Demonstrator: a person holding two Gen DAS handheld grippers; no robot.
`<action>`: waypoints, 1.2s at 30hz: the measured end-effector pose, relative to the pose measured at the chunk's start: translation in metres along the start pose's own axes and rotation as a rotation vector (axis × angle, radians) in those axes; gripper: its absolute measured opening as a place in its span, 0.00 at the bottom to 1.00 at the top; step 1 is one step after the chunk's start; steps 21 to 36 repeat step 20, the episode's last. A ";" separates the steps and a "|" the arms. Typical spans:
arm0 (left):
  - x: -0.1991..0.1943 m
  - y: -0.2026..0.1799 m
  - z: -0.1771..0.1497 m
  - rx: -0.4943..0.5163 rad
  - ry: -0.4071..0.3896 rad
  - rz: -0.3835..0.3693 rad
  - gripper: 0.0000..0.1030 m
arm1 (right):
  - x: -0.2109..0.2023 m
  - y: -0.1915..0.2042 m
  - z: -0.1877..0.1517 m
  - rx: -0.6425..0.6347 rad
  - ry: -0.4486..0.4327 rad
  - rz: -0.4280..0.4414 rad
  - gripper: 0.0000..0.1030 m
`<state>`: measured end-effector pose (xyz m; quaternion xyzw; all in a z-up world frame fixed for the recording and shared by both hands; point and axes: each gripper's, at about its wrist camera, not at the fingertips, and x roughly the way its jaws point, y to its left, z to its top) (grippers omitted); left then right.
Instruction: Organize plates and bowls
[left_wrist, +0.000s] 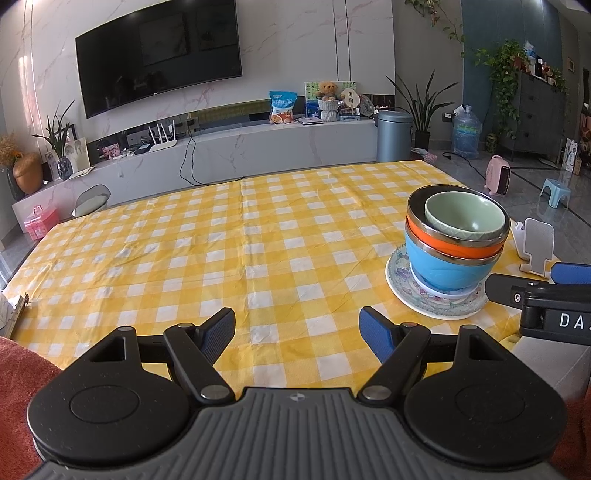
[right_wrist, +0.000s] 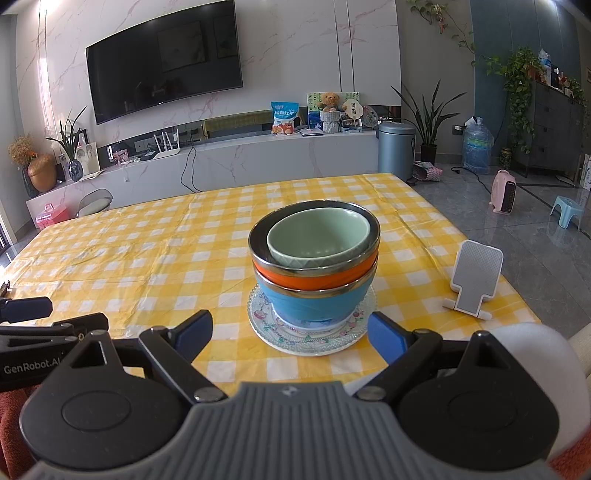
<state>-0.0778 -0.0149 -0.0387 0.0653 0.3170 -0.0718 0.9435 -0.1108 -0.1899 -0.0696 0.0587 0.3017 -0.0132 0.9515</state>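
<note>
Because nesting saves room, the table (right_wrist: 147, 240) with its yellow check cloth carries one tidy stack near its right edge: a patterned plate (right_wrist: 314, 338), then a blue bowl (right_wrist: 314, 304), an orange bowl (right_wrist: 314, 277) and a green bowl (right_wrist: 319, 236). The right gripper (right_wrist: 290, 332) faces it and the left gripper (left_wrist: 297, 334) waits beside, both spread wide and empty.

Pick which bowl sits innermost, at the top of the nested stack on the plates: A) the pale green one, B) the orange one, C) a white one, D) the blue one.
A: the pale green bowl rests inside the orange bowl, which sits in the blue bowl.
</note>
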 end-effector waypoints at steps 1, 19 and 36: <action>0.000 0.000 0.000 0.000 0.000 0.000 0.87 | 0.000 0.000 0.000 0.000 0.000 0.000 0.87; 0.001 0.002 0.000 -0.008 0.005 0.011 0.87 | 0.000 -0.001 0.000 -0.002 0.003 -0.001 0.87; 0.001 0.002 0.000 -0.008 0.006 0.011 0.87 | 0.001 -0.001 0.000 -0.003 0.003 -0.001 0.87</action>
